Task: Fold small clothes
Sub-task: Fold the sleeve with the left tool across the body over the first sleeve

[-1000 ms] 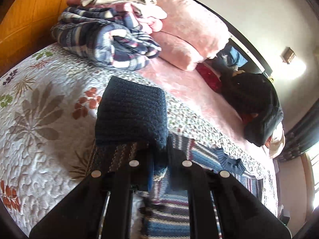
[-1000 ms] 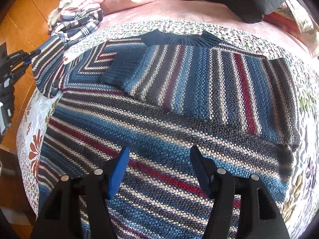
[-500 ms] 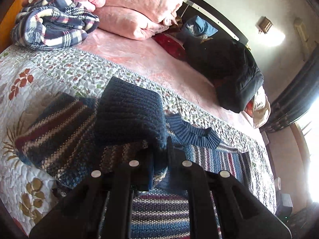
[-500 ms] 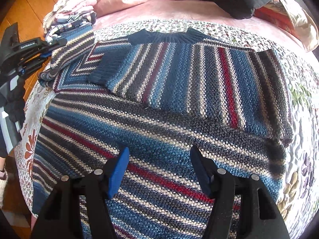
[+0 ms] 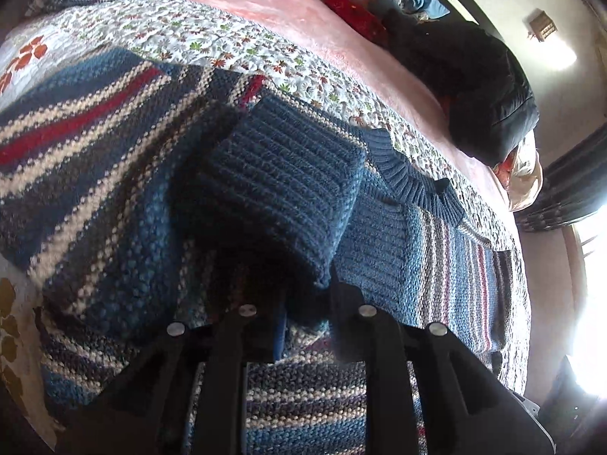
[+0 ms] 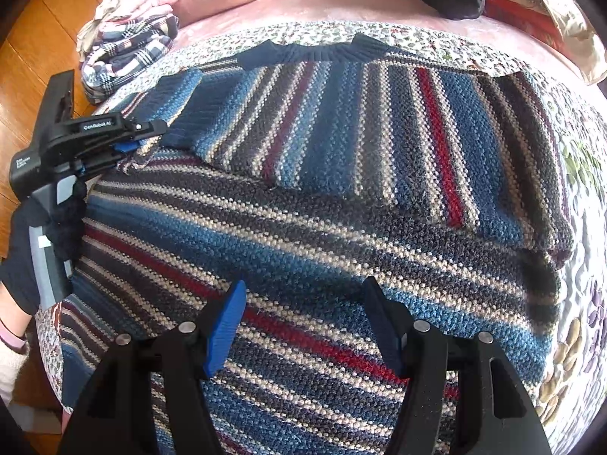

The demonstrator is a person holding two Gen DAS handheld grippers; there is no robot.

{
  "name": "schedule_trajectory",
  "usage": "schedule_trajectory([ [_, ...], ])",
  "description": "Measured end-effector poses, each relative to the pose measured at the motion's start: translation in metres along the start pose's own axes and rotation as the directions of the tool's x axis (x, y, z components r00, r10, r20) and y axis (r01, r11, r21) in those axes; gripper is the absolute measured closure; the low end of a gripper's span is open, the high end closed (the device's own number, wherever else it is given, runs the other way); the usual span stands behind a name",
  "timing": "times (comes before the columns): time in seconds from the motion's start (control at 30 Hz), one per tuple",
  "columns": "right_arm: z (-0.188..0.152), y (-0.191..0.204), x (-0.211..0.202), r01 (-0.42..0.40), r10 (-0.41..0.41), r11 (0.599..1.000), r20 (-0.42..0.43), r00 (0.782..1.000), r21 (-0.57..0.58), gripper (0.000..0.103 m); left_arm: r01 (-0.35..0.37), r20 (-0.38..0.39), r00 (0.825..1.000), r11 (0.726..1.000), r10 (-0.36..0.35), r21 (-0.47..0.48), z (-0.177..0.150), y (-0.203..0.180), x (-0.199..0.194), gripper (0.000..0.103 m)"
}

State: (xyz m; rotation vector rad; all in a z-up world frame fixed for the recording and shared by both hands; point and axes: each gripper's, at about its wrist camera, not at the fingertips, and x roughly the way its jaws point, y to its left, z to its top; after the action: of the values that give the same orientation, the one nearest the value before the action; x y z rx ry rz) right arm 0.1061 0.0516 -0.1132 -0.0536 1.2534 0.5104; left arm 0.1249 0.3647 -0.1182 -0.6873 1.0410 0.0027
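The bed [image 6: 584,174] carries the sweater [image 6: 303,235], spread flat, collar toward the pillows, long axis running from hem to collar. One sleeve [image 6: 379,132] already lies folded across the chest; the other is partway over, so the body folds remain. The left gripper [image 5: 307,299] is clamped on its cuff [image 5: 273,189]. The right gripper [image 6: 303,326] hovers over the hem, fingers apart.

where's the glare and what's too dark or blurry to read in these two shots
Left wrist view: window blown out white at the right edge; navy ribbed sleeve cuff near the left claw in deep shadow, slightly blurred. Right wrist view: evenly lit, striped knitted sweater sharp, edges bent by fisheye.
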Motion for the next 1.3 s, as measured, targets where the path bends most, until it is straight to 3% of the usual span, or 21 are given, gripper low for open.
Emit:
schedule_trajectory([
  [0.1,0.003,0.001,0.000,0.004,-0.004,1.000,-0.006,1.000,-0.001,0.039,0.027,0.020,0.999,1.000,-0.027,-0.002,-0.008,-0.001,-0.026,0.084],
  [0.2,0.013,0.005,-0.005,-0.020,0.020,1.000,0.001,1.000,-0.002,0.039,0.027,0.104,0.994,0.998,-0.032,0.048,-0.015,0.000,-0.074,0.084],
  [0.27,0.024,0.011,-0.008,-0.048,0.048,0.999,0.008,0.999,-0.001,0.039,-0.021,0.192,0.981,0.998,0.008,0.067,-0.010,0.009,-0.108,0.081],
  [0.37,0.048,0.027,-0.009,-0.112,0.112,0.993,0.006,0.994,0.021,0.034,-0.142,0.280,0.952,0.989,0.122,0.052,0.013,0.028,-0.135,0.081],
  [0.47,0.074,0.050,-0.007,-0.176,0.176,0.984,0.003,0.984,0.034,0.034,-0.219,0.251,0.946,0.975,0.203,0.037,0.038,0.049,-0.130,0.081],
  [0.53,0.090,0.066,-0.004,-0.175,0.175,0.984,-0.001,0.985,0.034,0.034,-0.268,0.213,0.943,0.963,0.256,0.031,0.046,0.063,-0.114,0.082],
  [0.73,0.130,0.103,0.017,-0.226,0.228,0.972,-0.046,0.972,0.058,0.034,-0.370,0.096,0.927,0.926,0.363,0.075,0.033,0.088,-0.064,0.084],
  [0.8,0.138,0.111,0.027,-0.228,0.233,0.971,-0.064,0.970,0.075,0.034,-0.386,0.096,0.921,0.916,0.377,0.106,0.024,0.093,-0.054,0.084],
  [0.97,0.155,0.125,0.052,-0.248,0.259,0.962,-0.092,0.962,0.118,0.034,-0.345,0.085,0.937,0.936,0.340,0.067,0.030,0.099,-0.059,0.084],
  [1.23,0.164,0.143,0.103,-0.328,0.368,0.919,-0.172,0.914,0.219,0.033,-0.278,0.193,0.937,0.957,0.290,-0.085,0.026,0.108,-0.111,0.080],
  [1.3,0.164,0.148,0.105,-0.317,0.350,0.928,-0.165,0.922,0.195,0.051,-0.273,0.196,0.938,0.958,0.286,-0.091,0.026,0.110,-0.116,0.080],
])
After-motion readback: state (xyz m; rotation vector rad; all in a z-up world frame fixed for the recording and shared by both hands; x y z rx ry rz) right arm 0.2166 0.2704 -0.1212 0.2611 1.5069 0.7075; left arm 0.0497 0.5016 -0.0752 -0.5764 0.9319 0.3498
